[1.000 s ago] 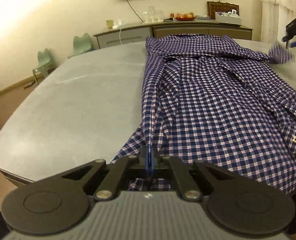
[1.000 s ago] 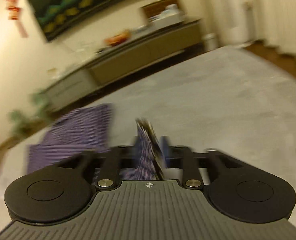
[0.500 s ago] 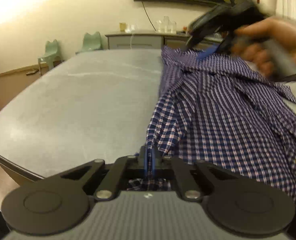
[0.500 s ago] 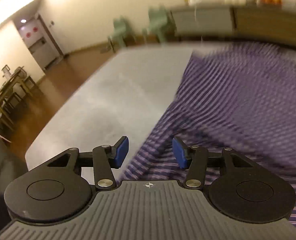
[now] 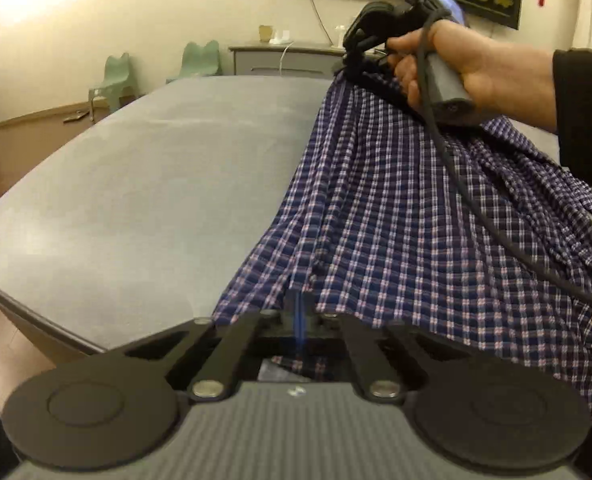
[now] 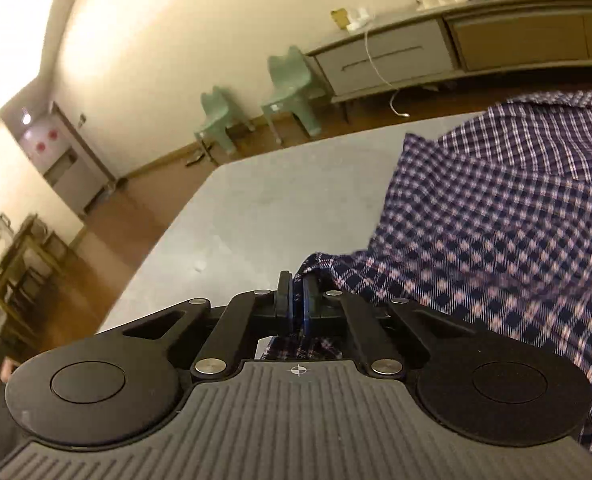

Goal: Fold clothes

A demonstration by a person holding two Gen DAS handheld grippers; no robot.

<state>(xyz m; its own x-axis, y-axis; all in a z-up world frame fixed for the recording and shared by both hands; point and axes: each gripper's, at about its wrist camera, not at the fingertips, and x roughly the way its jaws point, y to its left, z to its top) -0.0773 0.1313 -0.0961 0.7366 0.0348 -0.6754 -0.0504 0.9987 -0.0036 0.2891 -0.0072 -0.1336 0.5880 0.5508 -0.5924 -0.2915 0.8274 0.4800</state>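
A blue, white and red checked shirt (image 5: 396, 216) lies on the grey table (image 5: 135, 184). My left gripper (image 5: 299, 312) is shut on the shirt's near left edge at the table's front. My right gripper (image 5: 350, 68), held in a hand, is shut on the far end of that same edge and lifts it off the table. In the right wrist view the right gripper (image 6: 293, 300) pinches a fold of the shirt (image 6: 496, 240) between its blue pads. The edge hangs stretched between the two grippers.
The table's left half (image 6: 255, 216) is bare grey surface. Two green chairs (image 5: 155, 68) stand beyond the table's far left. A long sideboard (image 6: 476, 52) with bottles and a fruit bowl runs along the back wall. A black cable (image 5: 476, 208) from the right gripper lies across the shirt.
My right gripper let go of the sleeve at the right, swung over open to the shirt's far left edge and shut on it. My left gripper kept its hold and rose a little.
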